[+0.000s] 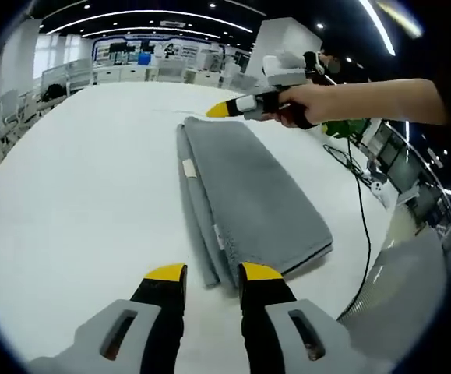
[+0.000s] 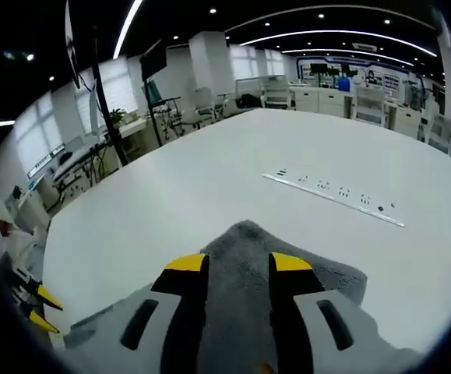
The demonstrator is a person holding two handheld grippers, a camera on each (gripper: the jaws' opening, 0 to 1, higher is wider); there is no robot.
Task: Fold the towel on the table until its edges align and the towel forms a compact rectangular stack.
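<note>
Folding towel (image 1: 248, 199) lengthwise next: left gripper (image 1: 213, 274) and right gripper (image 2: 239, 265) jaws parted, empty; pinch matching corners, align edges on table (image 1: 77, 195)

towel (image 1: 248, 195): 1 | table (image 1: 77, 195): 1 | cable (image 1: 361, 210): 1 | grippers: 2 — left gripper (image 1: 213, 273), right gripper (image 2: 237, 262)

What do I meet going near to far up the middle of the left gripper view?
Left hand-held gripper → folded grey towel → right hand-held gripper at its far end → bare white table.
</note>
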